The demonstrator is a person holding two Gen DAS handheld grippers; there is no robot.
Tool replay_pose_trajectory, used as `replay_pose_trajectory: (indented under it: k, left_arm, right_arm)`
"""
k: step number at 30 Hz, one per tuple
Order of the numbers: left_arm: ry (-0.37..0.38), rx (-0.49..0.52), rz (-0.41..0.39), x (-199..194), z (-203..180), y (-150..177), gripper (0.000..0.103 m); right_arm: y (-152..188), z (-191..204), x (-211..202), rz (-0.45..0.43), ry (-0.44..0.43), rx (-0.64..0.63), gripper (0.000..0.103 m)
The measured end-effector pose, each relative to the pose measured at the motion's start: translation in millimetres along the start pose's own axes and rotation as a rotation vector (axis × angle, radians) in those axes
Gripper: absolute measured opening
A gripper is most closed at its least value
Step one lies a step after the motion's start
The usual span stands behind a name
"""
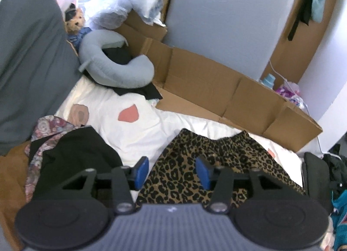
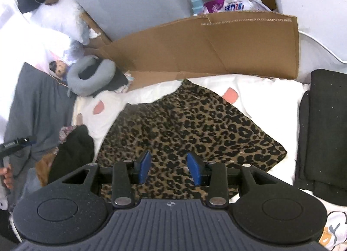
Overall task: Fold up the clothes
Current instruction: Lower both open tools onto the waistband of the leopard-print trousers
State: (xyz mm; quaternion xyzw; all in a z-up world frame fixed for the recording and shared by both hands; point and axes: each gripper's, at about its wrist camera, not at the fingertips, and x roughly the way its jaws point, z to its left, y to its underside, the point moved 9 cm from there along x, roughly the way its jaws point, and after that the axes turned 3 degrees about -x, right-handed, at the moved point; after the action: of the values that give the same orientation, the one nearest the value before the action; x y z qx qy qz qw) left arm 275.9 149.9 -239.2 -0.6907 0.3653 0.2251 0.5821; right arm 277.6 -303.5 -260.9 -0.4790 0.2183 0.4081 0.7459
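A leopard-print garment (image 1: 208, 160) (image 2: 190, 125) lies spread on the white bed sheet (image 1: 138, 134) (image 2: 264, 99). My left gripper (image 1: 172, 172) hovers above its left part, open, with nothing between the blue pads (image 1: 142, 172). My right gripper (image 2: 169, 167) hangs over the garment's near part, also open and holding nothing. At the left edge of the right wrist view, part of the other gripper (image 2: 15, 142) shows with a hand under it.
A heap of black and floral clothes (image 1: 71, 153) (image 2: 71, 149) lies left of the garment. A flattened cardboard box (image 1: 216, 90) (image 2: 206, 49) lies along the far side of the bed. A grey neck pillow (image 1: 112, 60), a dark pillow (image 1: 30, 60) and folded black cloth (image 2: 321, 131) border the bed.
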Motion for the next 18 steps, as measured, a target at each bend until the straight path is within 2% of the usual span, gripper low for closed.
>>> replay_pose_trajectory:
  k: [10, 18]
  left_arm:
    - [0.016, 0.067, 0.068, 65, -5, 30, 0.051]
    - [0.011, 0.115, 0.103, 125, -16, 46, 0.052]
  right_arm:
    - [6, -7, 37, -0.021, 0.083, -0.074, 0.045]
    - [-7, -31, 90, -0.010, 0.160, -0.159, 0.045]
